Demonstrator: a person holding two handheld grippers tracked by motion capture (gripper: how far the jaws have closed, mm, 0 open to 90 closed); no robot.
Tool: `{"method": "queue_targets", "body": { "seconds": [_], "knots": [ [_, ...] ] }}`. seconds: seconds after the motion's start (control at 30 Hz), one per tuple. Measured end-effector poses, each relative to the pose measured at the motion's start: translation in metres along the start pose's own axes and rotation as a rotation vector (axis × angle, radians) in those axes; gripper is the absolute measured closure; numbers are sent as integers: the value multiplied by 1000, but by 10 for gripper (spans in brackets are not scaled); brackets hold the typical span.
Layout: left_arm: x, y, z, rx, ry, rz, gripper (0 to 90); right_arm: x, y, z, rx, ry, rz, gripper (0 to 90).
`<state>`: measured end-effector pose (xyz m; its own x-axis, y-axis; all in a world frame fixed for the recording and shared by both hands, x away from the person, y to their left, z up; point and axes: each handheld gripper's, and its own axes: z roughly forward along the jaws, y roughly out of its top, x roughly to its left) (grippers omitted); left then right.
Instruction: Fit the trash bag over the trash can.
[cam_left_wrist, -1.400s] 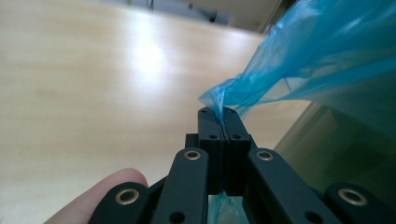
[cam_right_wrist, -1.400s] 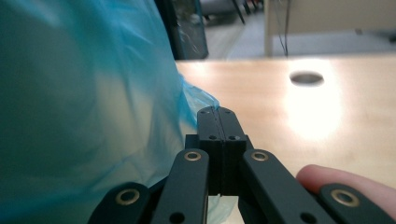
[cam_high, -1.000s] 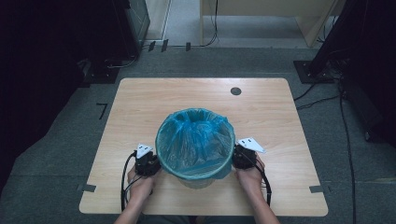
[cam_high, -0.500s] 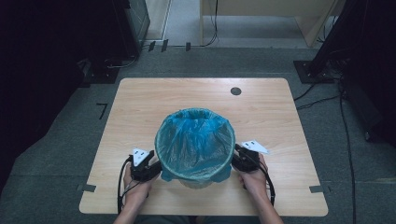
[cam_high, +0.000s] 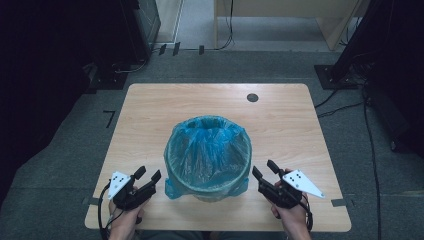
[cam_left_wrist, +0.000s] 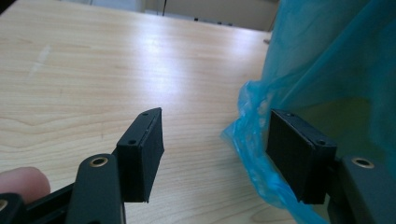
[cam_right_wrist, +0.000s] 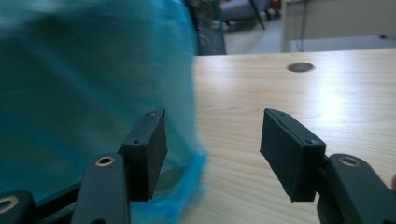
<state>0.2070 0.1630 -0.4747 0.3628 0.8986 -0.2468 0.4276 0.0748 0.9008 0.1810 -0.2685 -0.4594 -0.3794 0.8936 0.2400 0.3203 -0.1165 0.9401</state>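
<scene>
On the light wooden table (cam_high: 150, 120), the black two-jaw left gripper (cam_high: 148, 175) sits at about eight o'clock from the round bin lined with a translucent blue plastic bag (cam_high: 207, 155), just beside the bin's lower left flank and apart from it. Its jaws have just been opening and stand spread, with only bare tabletop between them; in the left gripper view the bag's crumpled blue hem (cam_left_wrist: 254, 154) lies in front of the right-hand jaw, not pinched by the left gripper (cam_left_wrist: 215, 149).

The bin stands upright near the middle of the table, a little toward the person's edge, with the bag folded over its rim and its loose edge bunched at the base.

At about four o'clock from the bin, the black two-jaw right gripper (cam_high: 265, 171) is just beside it without touching. Its jaws too have just been opening and are spread, gripping nothing; in the right gripper view (cam_right_wrist: 212, 149) the blurred blue bag (cam_right_wrist: 93, 93) lies behind the left-hand jaw.

At one o'clock from the bin, a small round dark hole (cam_high: 252, 97) marks the tabletop near the far edge.
</scene>
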Motion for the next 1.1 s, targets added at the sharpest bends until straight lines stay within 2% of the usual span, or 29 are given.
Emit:
{"method": "queue_targets", "body": {
  "seconds": [0.07, 0.1, 0.13, 0.17, 0.23, 0.3, 0.43, 0.5, 0.57, 0.6, 0.67, 0.73, 0.8, 0.83, 0.9, 0.93, 0.97, 1.03, 1.1],
  "knots": [
    [-3, 0, -8, -26, -17, 3, 366, 4, -1, -3, -2, 12, -6, 408],
    [-10, -2, -16, -47, -49, 31, 365, 11, -4, -9, -4, 40, -20, 401],
    [-10, -2, -16, -47, -49, 31, 364, 11, -4, -9, -4, 40, -20, 401],
    [-14, -4, -20, -61, -63, 45, 363, 18, -6, -13, -9, 71, -22, 392],
    [-21, -7, -27, -89, -97, 63, 363, 21, -6, -16, -16, 87, -25, 385],
    [-26, -10, -33, -123, -142, 71, 357, 27, -9, -21, -25, 122, -32, 353],
    [-37, -18, -40, -149, -233, 93, 317, 37, -16, -24, -24, 199, -78, 247],
    [-44, -20, -41, -154, -283, 121, 267, 44, -19, -21, -10, 237, -86, 186],
    [-52, -22, -41, -172, -330, 163, 256, 46, -19, -20, 3, 251, -92, 187],
    [-56, -23, -40, -177, -340, 187, 233, 48, -20, -18, 16, 255, -100, 200],
    [-60, -24, -34, -157, -322, 219, 217, 52, -21, -14, 25, 229, -115, 249],
    [-61, -25, -25, -132, -297, 226, 237, 53, -22, -10, 25, 217, -121, 366],
    [-62, -25, -19, -124, -280, 240, 298, 52, -24, -8, 19, 219, -129, 527],
    [-62, -24, -17, -127, -286, 244, 369, 52, -24, -7, 16, 206, -136, 614],
    [-62, -23, -14, -127, -298, 254, 588, 51, -24, -6, 22, 194, -137, 762],
    [-61, -23, -12, -118, -312, 251, 765, 49, -25, -4, 44, 168, -145, 866],
    [-61, -23, -11, -102, -321, 254, 765, 49, -25, -4, 44, 168, -145, 866],
    [-59, -26, -7, -50, -297, 283, 861, 47, -27, -1, 79, 157, -159, 900],
    [-56, -29, -2, 18, -286, 273, 895, 44, -31, 3, 130, 151, -171, 900]
  ]
}}
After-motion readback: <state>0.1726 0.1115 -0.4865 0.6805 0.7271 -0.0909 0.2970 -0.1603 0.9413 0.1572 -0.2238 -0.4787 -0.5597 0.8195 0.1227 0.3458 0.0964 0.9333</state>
